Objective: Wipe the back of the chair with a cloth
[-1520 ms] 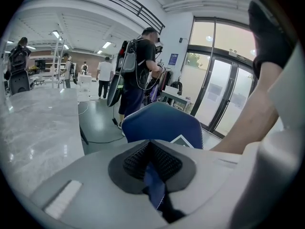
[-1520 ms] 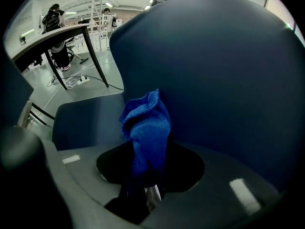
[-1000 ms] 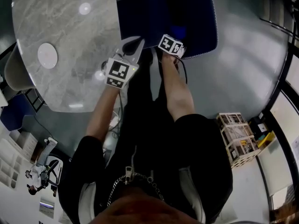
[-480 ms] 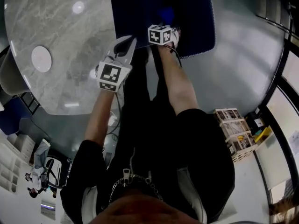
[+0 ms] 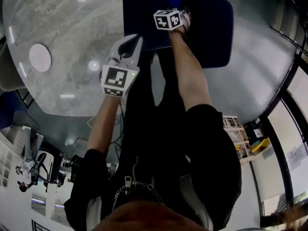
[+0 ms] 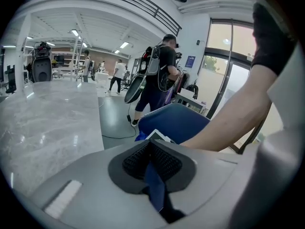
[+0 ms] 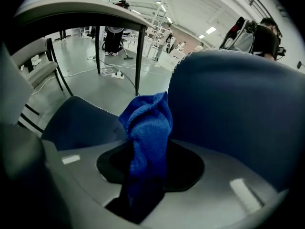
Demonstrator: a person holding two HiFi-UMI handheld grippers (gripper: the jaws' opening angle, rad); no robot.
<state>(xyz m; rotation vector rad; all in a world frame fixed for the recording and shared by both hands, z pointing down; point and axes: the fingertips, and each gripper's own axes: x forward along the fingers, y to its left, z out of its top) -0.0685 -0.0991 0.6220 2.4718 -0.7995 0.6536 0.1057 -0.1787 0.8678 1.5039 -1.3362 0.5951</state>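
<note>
1. Since half a second ago, the right claw (image 5: pixel 185 16) has reached farther from the person, deeper over the blue chair (image 5: pixel 211 32); the left claw (image 5: pixel 134 41) has hardly shifted
2. Right claw is pinching the blue cloth (image 7: pixel 147 128), which stands up bunched beyond the jaws, so loose fabric meets the chair before hard plastic does
3. That cloth sits just left of the backrest (image 7: pixel 238 109), with the seat (image 7: pixel 81 123) low on the left; whether it touches the backrest I cannot tell
4. Left claw is pressed together by the near edge of the table (image 5: pixel 62 37), left of the chair; a thin blue sliver shows in its slit, too small to identify. It looks parked out of the way
5. Judging by this, the next move calls for pressing the cloth flat on the backrest and sweeping across it
</note>
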